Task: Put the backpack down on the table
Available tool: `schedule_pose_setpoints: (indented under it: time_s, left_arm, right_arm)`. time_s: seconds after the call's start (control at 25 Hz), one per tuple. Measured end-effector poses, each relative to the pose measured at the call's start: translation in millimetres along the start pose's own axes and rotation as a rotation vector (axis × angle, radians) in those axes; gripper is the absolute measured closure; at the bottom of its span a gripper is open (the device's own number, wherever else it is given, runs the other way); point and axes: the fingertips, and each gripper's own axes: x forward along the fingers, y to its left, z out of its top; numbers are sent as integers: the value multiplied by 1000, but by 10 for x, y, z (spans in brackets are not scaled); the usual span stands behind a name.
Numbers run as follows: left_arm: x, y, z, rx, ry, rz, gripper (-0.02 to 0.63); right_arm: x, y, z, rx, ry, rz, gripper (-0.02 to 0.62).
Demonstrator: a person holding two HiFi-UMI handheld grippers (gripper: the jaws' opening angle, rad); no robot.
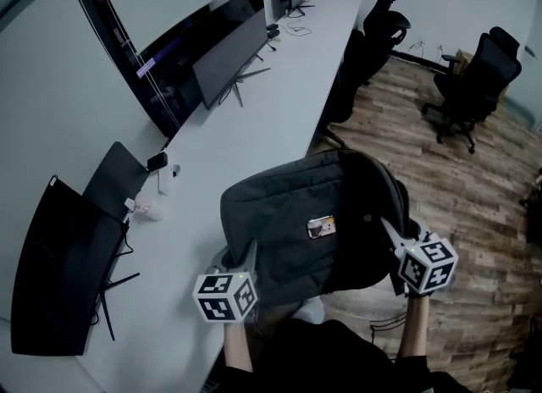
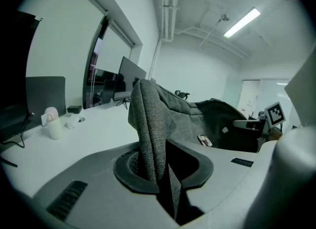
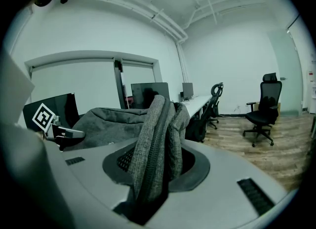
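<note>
The grey backpack (image 1: pixel 292 218) hangs between the two tongs at the near end of the long white table (image 1: pixel 279 86), its left part over the tabletop and its right part out past the table edge, above the wooden floor (image 1: pixel 474 179). Whether its underside touches the table cannot be told from any view. The left tongs (image 2: pixel 159 171) are clamped on a thin fold of the grey fabric at the bag's left edge; the cloth rises upright out of the closed jaws. The right tongs (image 3: pixel 150 178) are clamped on a thicker bunch of the same fabric, with a zip line running up it, at the bag's right side. In the head view the bag lies broad side up, with a small light label (image 1: pixel 321 227) near its middle and its darker part turned to the right. Farther along the table stand dark monitors (image 1: pixel 229 61), and a small white container (image 2: pixel 53 124) sits near the wall on the left. Two black office chairs (image 1: pixel 470 78) stand well apart from the table on the floor.
</note>
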Motion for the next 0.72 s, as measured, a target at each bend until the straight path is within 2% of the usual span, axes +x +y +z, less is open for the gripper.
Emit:
schedule_pose_setpoints:
  time_s: [0.32, 0.72]
  left_arm:
    - [531, 78, 268, 6, 9, -21, 537]
    - [784, 241, 441, 7, -1, -11, 537]
  right_arm:
    - [412, -292, 193, 5, 5, -24, 482]
    - [759, -381, 314, 4, -3, -12, 482]
